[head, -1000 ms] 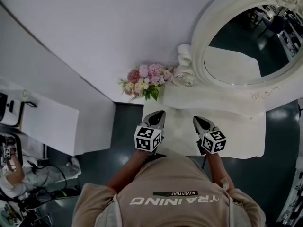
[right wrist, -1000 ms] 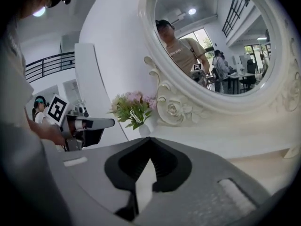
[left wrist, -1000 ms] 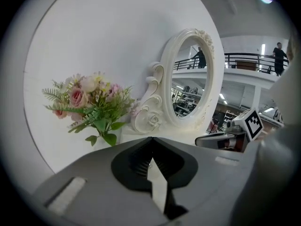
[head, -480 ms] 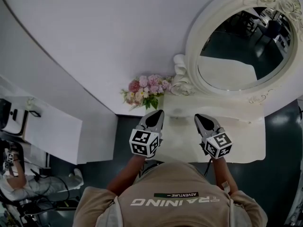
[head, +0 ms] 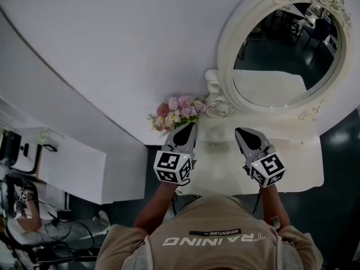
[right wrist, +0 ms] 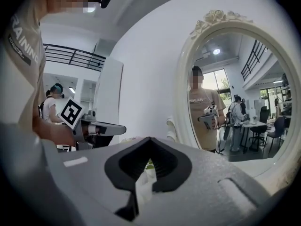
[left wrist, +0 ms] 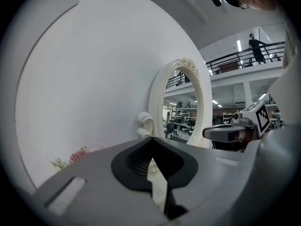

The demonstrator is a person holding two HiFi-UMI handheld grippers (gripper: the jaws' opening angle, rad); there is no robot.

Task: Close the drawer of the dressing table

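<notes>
So looking down from the head view, closest to the camera is the person's beige shirt (head: pixel 208 235), with both arms reaching forward. The left hand-held gripper (head: pixel 187 129) and the right hand-held gripper (head: pixel 243 134) are held side by side, a bit apart, each with its marker cube (head: pixel 173 167) at the near end. Both hover over the front part of the white dressing table (head: pixel 298 167). In its own view the left hand-held gripper (left wrist: pixel 151 140) has its jaws closed tip to tip with nothing between them, and it's the same deal for the right hand-held gripper (right wrist: pixel 149 140): tips together, empty. Neither one is touching the table as far as I can tell. The drawer itself I can't make out, because only the tabletop shows from above and its front is out of sight. Past the jaws, a small bunch of pink and white flowers (head: pixel 177 110) sits at the back left corner of the tabletop. Right beside it is the big oval mirror (head: pixel 281 49) in its ornate white frame, standing against the plain white wall (head: pixel 112 49).
</notes>
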